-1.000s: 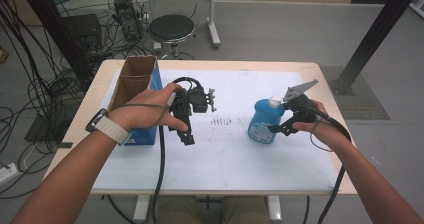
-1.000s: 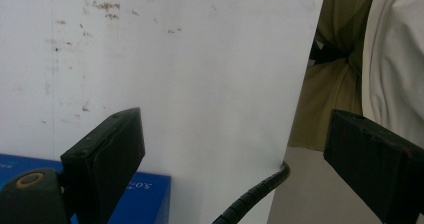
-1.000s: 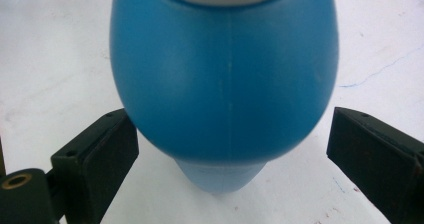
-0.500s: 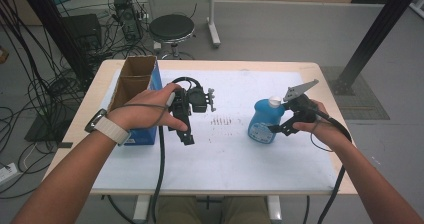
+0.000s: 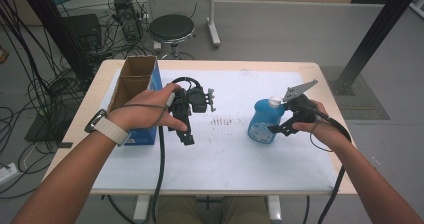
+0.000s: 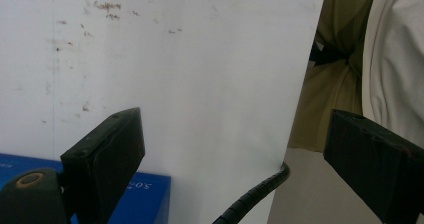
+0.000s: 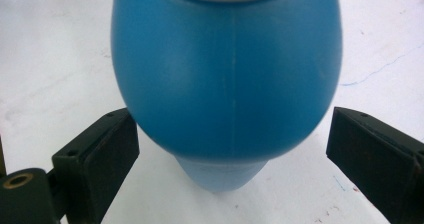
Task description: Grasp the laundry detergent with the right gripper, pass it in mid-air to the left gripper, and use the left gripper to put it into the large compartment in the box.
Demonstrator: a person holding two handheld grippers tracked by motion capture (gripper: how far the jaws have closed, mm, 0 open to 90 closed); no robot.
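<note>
A rounded blue plastic bottle (image 7: 227, 79) is standing between the right gripper's (image 5: 278, 129) wide-open jaws, ready for gripping, while the left gripper (image 5: 186, 134) is hovering open and empty well left of it.

The blue bottle (image 7: 227, 79) is cut off at the right gripper view's top edge, hiding its cap.

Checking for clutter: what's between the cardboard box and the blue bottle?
In the high view, the left gripper above bare white table.
</note>
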